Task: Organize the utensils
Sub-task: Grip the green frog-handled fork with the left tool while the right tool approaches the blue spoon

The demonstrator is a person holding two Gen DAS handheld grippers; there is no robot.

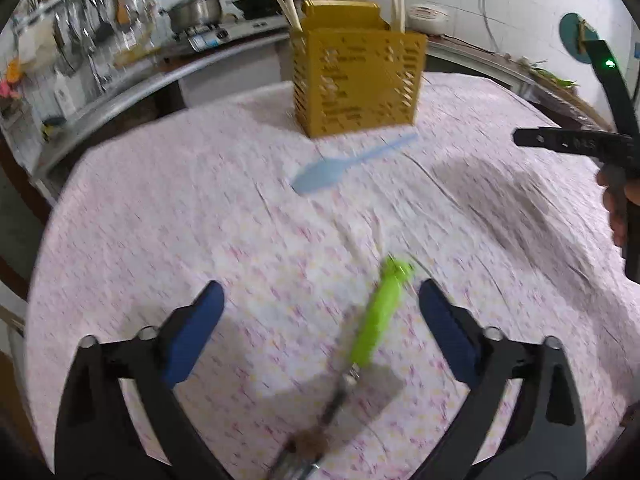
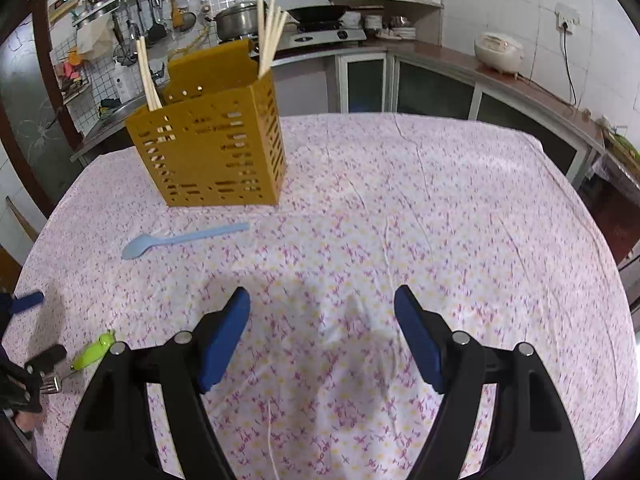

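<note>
Both tongs gape empty over the tablecloth (image 2: 400,200): left gripper (image 1: 320,296) straddles the blurred green-handled fork (image 1: 376,320), untouched; right gripper (image 2: 322,300) hovers.

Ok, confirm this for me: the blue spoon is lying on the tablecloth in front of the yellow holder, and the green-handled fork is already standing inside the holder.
The fork part is wrong. The green-handled fork lies flat on the tablecloth, between the open left gripper's fingers, as the left wrist view shows. The blue spoon does lie in front of the yellow holder, which holds only chopsticks.
</note>
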